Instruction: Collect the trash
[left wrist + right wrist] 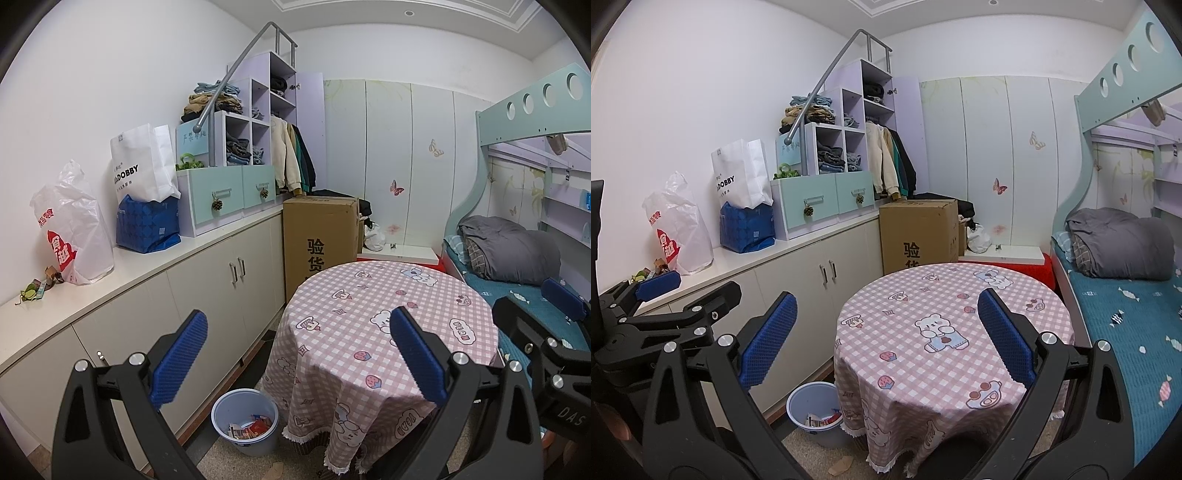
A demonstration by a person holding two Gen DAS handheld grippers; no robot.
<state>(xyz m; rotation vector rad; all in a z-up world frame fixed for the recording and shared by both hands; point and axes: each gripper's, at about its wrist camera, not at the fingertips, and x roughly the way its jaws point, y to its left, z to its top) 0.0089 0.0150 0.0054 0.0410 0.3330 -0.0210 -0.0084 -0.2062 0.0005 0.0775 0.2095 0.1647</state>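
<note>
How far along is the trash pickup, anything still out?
Done: the blue bin beside the round table already holds wrappers, and the tabletop shows no trash. In hand: nothing; the left claw and right claw are both open. Left: scraps on the counter by the white plastic bag, and a scrap on the floor.

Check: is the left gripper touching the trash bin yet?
Apart. In the left wrist view the left gripper is open and held high, with the trash bin standing on the floor well below its fingers.
</note>
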